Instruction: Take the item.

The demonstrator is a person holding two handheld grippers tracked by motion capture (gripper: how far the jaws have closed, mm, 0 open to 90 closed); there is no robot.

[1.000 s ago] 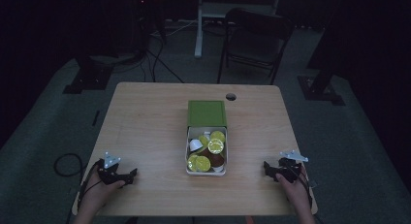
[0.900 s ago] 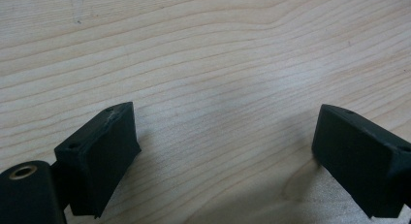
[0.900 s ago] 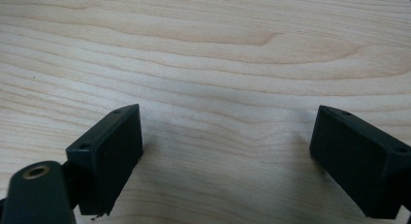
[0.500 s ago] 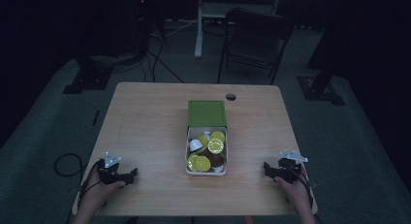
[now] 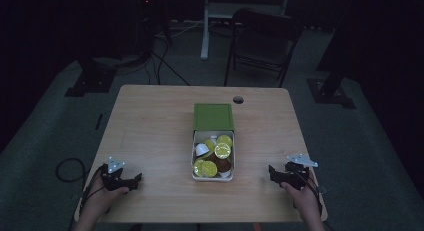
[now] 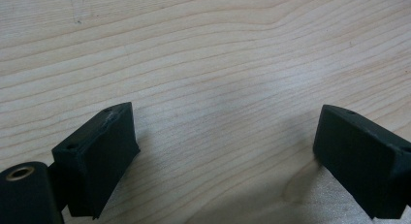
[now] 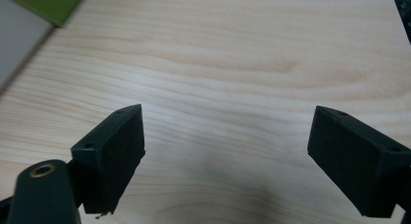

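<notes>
While the tabletop (image 5: pixel 150 121) lies mostly bare, we see the box (image 5: pixel 213 147) of capsules (image 5: pixel 222 151) at its middle, well apart from both grippers; our left gripper (image 5: pixel 134 179) and right gripper (image 5: pixel 271 171) rest near the front edge, jaws spread, holding nothing.

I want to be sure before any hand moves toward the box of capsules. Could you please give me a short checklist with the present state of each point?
1. Left gripper open, nothing between its jaws: ok.
2. Right gripper open, nothing held: ok.
3. Box is open, green lid lying behind it: ok.
4. Capsules visible inside the box, reachable from above: ok.
5. Bare table between each gripper and the box: ok.
6. Whether the capsules are stacked loose or wedged: cannot tell.
</notes>
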